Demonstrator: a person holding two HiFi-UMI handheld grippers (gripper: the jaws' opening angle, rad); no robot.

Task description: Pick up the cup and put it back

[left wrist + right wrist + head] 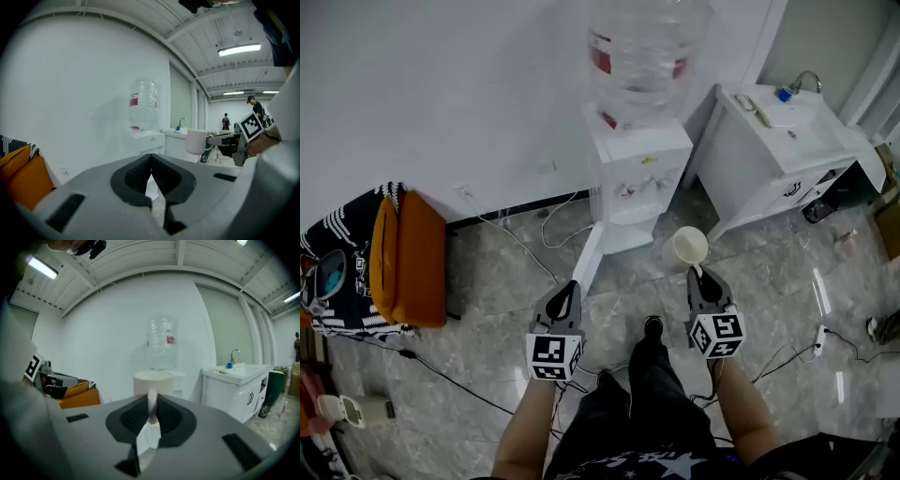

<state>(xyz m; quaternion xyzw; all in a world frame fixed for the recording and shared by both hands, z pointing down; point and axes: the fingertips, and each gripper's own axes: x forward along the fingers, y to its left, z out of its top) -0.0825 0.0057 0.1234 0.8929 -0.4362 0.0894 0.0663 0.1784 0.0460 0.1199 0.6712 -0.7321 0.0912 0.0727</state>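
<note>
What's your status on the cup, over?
Left gripper shut, empty. Right gripper shut on cup handle, cup upright in the air. Water dispenser ahead, nothing between.

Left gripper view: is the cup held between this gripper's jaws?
No, the left gripper has its jaws closed on nothing, while the cup is held by the right gripper beside it.

Cream cup (690,246); white dispenser (637,173) – its bottle (642,47) clear, red-labelled. Left hand-held gripper (569,286) and right hand-held gripper (696,274) are grey, with black-and-white checked cubes. Orange bag (408,258), black-and-white striped cloth (347,230), grey marbled floor (769,281).
</note>
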